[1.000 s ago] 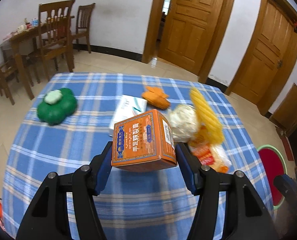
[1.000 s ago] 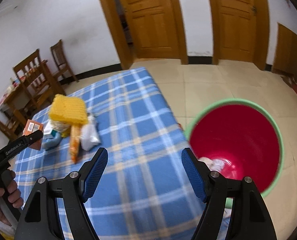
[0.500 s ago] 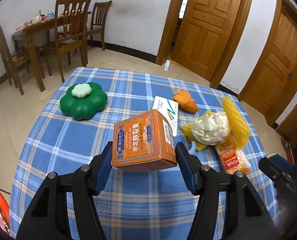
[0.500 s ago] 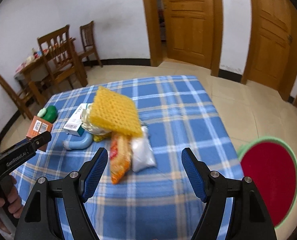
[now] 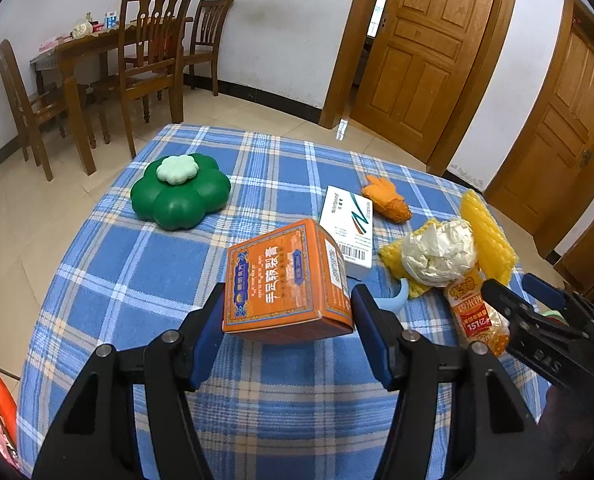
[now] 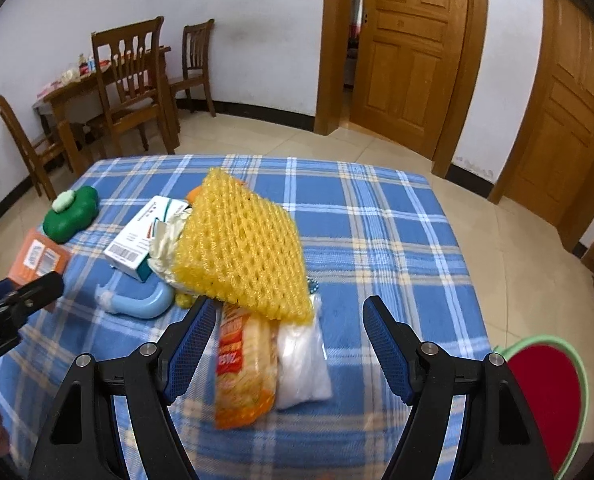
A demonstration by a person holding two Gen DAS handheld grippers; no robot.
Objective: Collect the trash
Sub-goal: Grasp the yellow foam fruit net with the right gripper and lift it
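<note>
Your left claw (image 5: 287, 322) clamps the orange box (image 5: 285, 280) clear of the table; your right claw (image 6: 285, 344), empty, jaws closing, lines up over the wrappers (image 6: 243, 368) for the bin (image 6: 547, 396).

blue plaid table (image 6: 377, 240), green box (image 5: 180, 191), wrappers (image 6: 246, 364)

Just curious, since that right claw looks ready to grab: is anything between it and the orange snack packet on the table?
Nothing visible blocks it. The right claw, jaws closing and empty, hangs above the snack packet. Yellow foam netting overlaps only the packet's far end; a clear plastic bag lies right beside it.
</note>
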